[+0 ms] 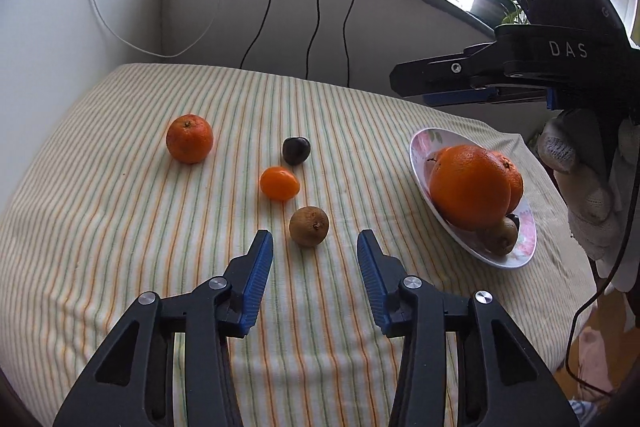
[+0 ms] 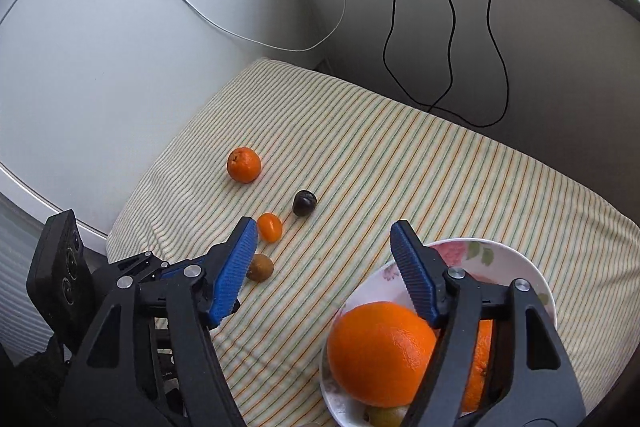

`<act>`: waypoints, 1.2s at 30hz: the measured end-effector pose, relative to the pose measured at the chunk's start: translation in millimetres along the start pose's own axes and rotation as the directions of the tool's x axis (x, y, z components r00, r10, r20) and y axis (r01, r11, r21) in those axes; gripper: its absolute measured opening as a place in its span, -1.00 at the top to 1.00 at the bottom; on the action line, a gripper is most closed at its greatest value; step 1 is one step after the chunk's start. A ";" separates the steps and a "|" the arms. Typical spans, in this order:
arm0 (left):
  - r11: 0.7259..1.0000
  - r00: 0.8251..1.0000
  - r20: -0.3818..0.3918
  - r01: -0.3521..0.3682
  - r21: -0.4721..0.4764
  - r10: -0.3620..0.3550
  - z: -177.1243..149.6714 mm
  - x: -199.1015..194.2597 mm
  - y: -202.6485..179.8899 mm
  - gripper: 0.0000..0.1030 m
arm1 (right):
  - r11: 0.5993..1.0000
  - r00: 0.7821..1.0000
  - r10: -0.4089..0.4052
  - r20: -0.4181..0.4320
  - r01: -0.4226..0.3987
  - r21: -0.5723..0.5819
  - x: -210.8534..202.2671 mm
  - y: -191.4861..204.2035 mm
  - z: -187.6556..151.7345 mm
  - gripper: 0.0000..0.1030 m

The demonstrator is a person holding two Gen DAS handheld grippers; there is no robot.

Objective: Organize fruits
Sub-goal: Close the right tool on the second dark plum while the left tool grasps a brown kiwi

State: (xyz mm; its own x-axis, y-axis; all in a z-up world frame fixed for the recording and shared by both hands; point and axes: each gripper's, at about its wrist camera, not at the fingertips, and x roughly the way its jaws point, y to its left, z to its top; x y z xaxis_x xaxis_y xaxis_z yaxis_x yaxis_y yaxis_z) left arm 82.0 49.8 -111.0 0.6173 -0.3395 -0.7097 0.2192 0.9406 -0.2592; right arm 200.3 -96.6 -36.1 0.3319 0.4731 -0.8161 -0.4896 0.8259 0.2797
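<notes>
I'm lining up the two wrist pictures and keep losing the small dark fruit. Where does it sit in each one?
Left wrist view: the dark fruit lies mid-frame on the striped cloth, just above the small orange fruit.
Right wrist view: the dark fruit sits left of centre, up and right of the small orange fruit.
Shared landmark: the large tangerine, farther left.

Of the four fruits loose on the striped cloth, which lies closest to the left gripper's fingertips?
The brown kiwi, just ahead of the left gripper. The small orange fruit, dark plum and mandarin all lie farther back.
</notes>
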 end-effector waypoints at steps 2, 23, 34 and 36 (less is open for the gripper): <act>1.000 1.000 -0.009 0.015 -0.010 -0.015 1.0 4.2 3.3 0.25 | 1.000 0.999 0.012 -0.036 -0.012 0.011 14.2 2.5 7.2 -0.27; 0.998 0.997 -0.064 0.049 -0.035 -0.052 17.4 40.6 14.9 0.42 | 0.997 0.969 0.013 -0.247 0.008 0.081 115.0 15.1 30.0 0.31; 0.999 0.996 -0.074 0.050 -0.017 -0.051 17.7 48.9 9.1 0.55 | 0.997 0.962 -0.010 -0.272 0.028 0.065 132.3 22.2 30.8 0.57; 0.999 0.996 -0.072 0.048 -0.019 -0.050 18.0 48.8 8.9 0.55 | 0.997 0.964 -0.004 -0.266 0.025 0.073 131.8 20.8 31.4 0.58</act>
State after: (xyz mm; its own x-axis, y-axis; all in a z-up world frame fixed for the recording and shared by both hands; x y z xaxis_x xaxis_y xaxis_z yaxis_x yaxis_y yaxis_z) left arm 127.7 41.6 -136.1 0.5496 -0.3852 -0.7413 0.2341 0.9228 -0.3059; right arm 259.2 -7.5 -121.9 0.1076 0.3708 -0.9225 -0.4215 0.8574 0.2954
